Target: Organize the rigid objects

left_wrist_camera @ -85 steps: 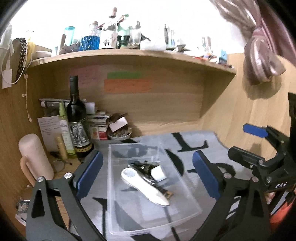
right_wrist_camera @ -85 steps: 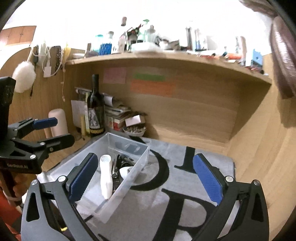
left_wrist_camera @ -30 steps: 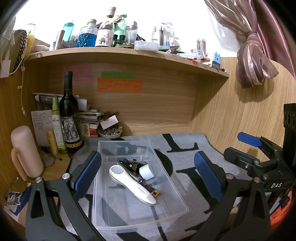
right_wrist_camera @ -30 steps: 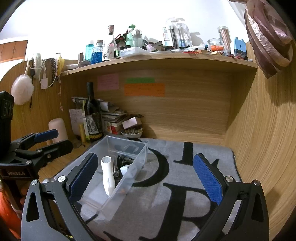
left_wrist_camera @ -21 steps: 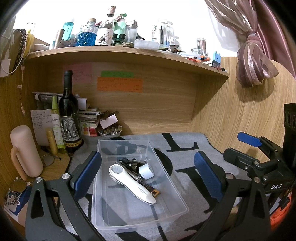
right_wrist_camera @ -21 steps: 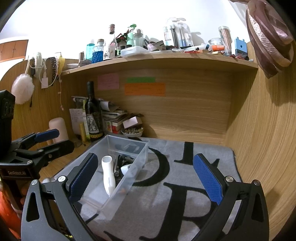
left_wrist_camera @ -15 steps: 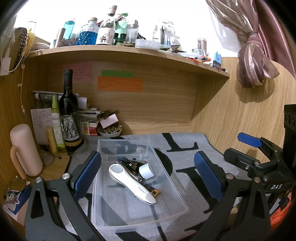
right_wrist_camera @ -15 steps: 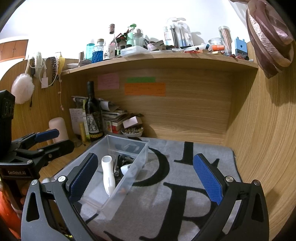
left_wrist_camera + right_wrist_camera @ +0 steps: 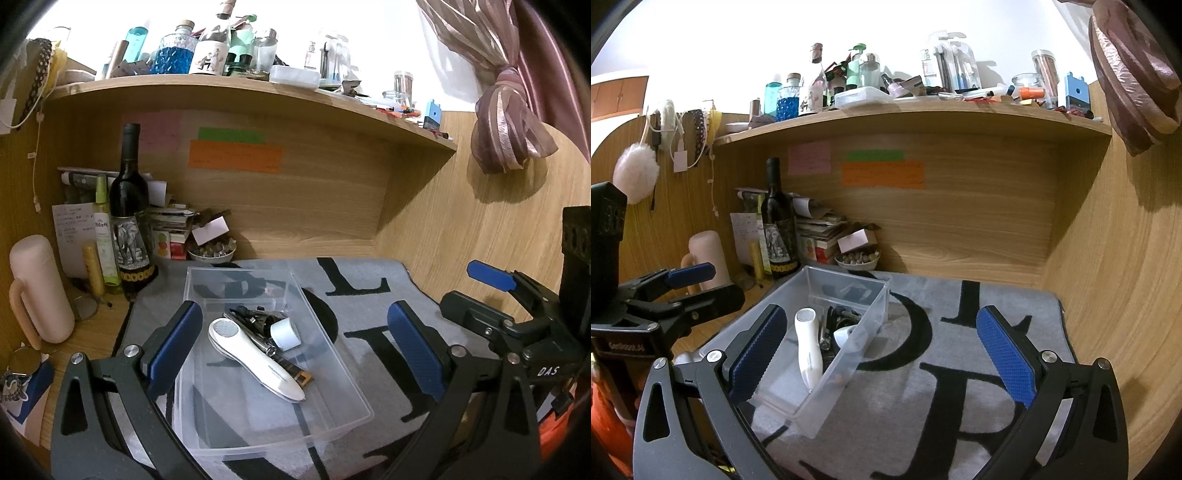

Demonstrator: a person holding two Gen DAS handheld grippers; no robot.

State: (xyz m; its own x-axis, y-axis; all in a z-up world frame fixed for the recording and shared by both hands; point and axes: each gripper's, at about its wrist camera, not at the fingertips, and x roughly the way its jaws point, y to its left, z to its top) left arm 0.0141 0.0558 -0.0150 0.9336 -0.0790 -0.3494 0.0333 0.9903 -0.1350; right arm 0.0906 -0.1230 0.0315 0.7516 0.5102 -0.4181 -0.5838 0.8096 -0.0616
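Note:
A clear plastic bin (image 9: 334, 393) (image 9: 875, 297) rests on a grey mat with black letters (image 9: 369, 306) (image 9: 960, 332). Inside lie a white handheld device (image 9: 255, 360) (image 9: 809, 347), a small white roll (image 9: 284, 332), and dark metal tools (image 9: 255, 317) (image 9: 842, 315). My left gripper (image 9: 295, 343) hovers open above the bin's near end, nothing between its blue pads. My right gripper (image 9: 882, 350) hangs open over the mat, right of the bin, also holding nothing. Each gripper appears at the edge of the other's view.
A wine bottle (image 9: 129, 229), a green spray bottle (image 9: 105, 251), a pink flask (image 9: 38, 288), stacked boxes and a small bowl (image 9: 212, 253) crowd the back left corner. A cluttered shelf (image 9: 258, 92) overhangs the desk. Wooden walls close the back and right.
Since 2.8 s ago both grippers have pulled back and steadied, so the bin looks smaller and farther. Over the last second nothing has visibly shifted; both stay open.

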